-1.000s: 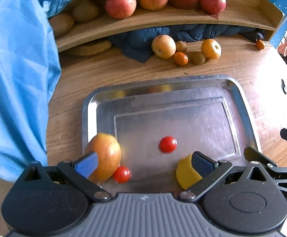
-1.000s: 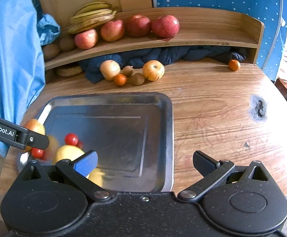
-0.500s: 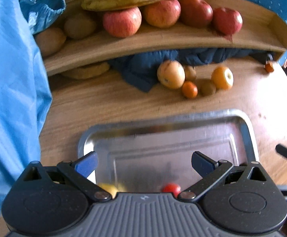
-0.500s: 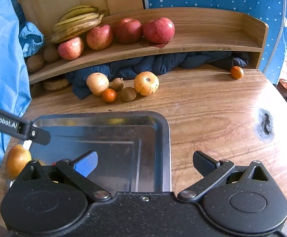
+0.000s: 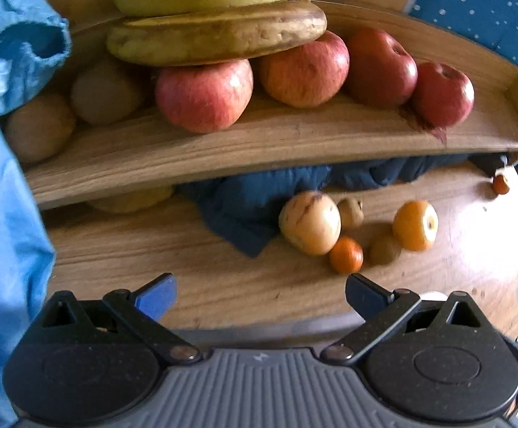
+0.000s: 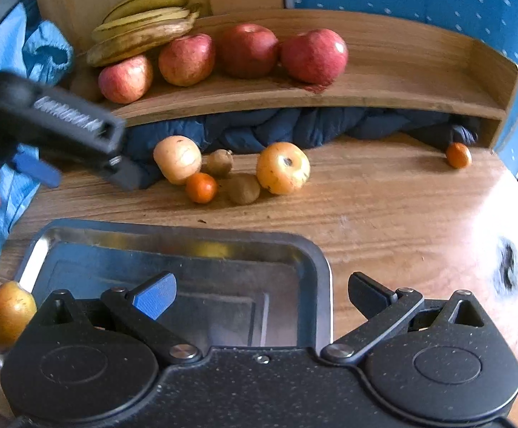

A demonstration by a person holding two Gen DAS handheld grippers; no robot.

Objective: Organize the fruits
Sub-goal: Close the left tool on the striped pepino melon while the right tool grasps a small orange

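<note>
A metal tray lies on the wooden table, with a yellow-red apple at its left edge. Loose fruit sits beyond it: a pale round fruit, a small orange, two kiwis, a yellow apple and a far small orange. My left gripper is open and empty, above the table before the loose fruit; it also shows in the right wrist view. My right gripper is open and empty over the tray's right part.
A curved wooden shelf at the back holds red apples, bananas and brown kiwis. A dark blue cloth lies under it. A light blue fabric hangs at the left. A dark knot marks the table.
My left gripper has moved forward from the tray toward the shelf and loose fruit; the tray's fruit has dropped out of its view. My right gripper has also moved forward over the tray.
</note>
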